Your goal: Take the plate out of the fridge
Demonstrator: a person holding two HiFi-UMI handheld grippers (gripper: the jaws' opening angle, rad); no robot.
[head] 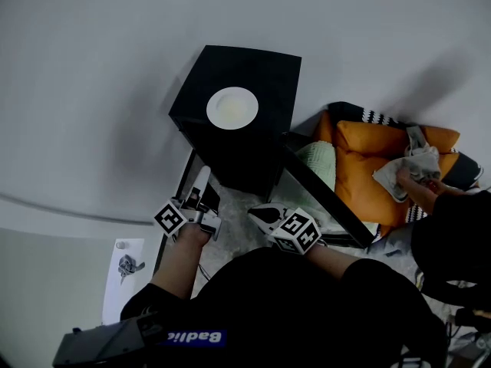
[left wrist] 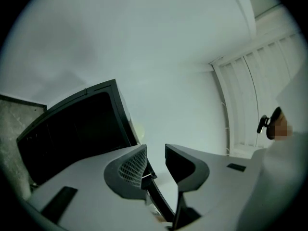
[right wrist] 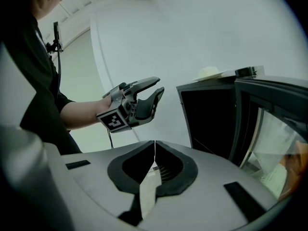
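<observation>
The head view showed me the plate (head: 232,106) lying on top of the black fridge (head: 265,71), not inside it, with the fridge door (head: 326,202) swung open toward my right. Only that view caught a second person's hand (head: 400,177) on a grey cloth (head: 418,159) over orange cushions (head: 360,171), well off to the right.

The right gripper view gave me what the head view could not. It looked into the dark open inside of the fridge, with the plate seen edge-on above it. It also showed the left claw (right wrist: 159,84) raised in the air beside the fridge. The left gripper view added little, mostly the fridge's black side.

The left claw's jaws stood a little apart, with nothing between them and touching nothing. The right claw (right wrist: 155,146) had its jaws pressed together, tips meeting and empty, and it hung in front of the open fridge.
</observation>
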